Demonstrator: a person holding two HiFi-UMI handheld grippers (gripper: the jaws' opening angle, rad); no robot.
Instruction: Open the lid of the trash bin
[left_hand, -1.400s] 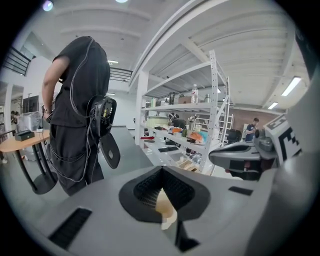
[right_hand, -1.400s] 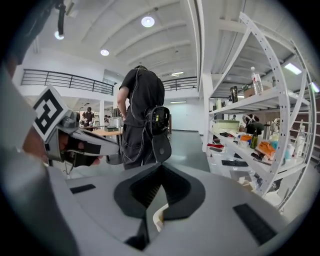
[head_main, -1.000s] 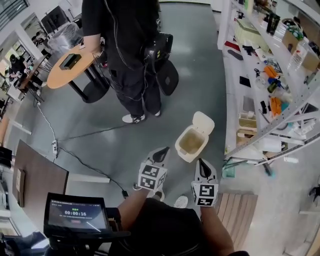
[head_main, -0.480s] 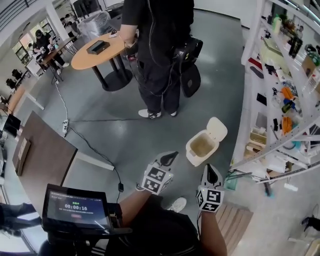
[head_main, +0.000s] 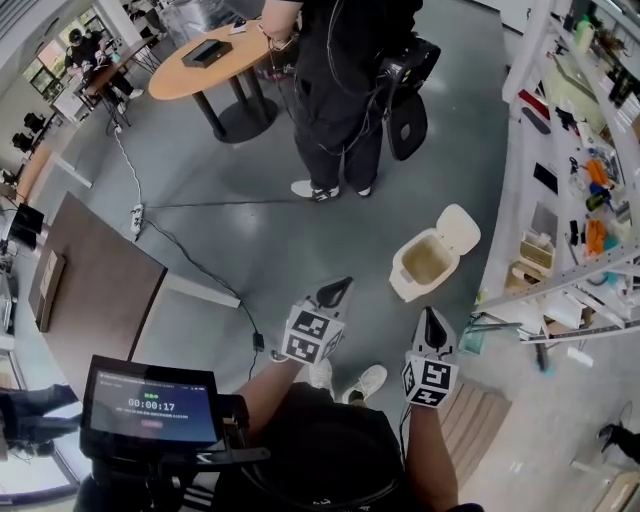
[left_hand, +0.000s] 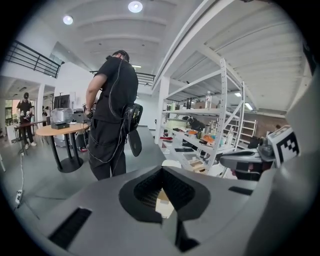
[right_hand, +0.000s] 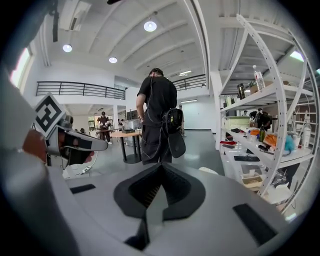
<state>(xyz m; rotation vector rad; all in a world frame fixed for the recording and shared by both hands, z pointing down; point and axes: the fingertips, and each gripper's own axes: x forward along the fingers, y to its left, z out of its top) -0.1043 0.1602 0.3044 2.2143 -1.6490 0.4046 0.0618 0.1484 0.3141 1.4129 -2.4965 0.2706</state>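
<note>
The small cream trash bin (head_main: 425, 263) stands on the grey floor beside the shelving, its rounded lid (head_main: 460, 229) tipped back and the inside showing. My left gripper (head_main: 337, 289) hangs shut, a short way left of the bin and nearer to me. Shut and empty too, my right gripper (head_main: 430, 318) is below the bin, apart from it. In the left gripper view the shut jaws (left_hand: 162, 171) hide most of the bin; only the white lid (left_hand: 170, 163) peeks over them. The right gripper view shows the lid (right_hand: 208, 171) just past its jaws (right_hand: 161, 168).
A person in black (head_main: 345, 85) stands beyond the bin by a round wooden table (head_main: 208, 62). White shelving (head_main: 575, 190) full of several items runs along the right. A cable (head_main: 190, 255) crosses the floor. A brown desk (head_main: 90, 290) sits at left.
The bin now lies farther from both grippers, up and to the right in the head view. Its lid stays tipped back. Both grippers remain shut.
</note>
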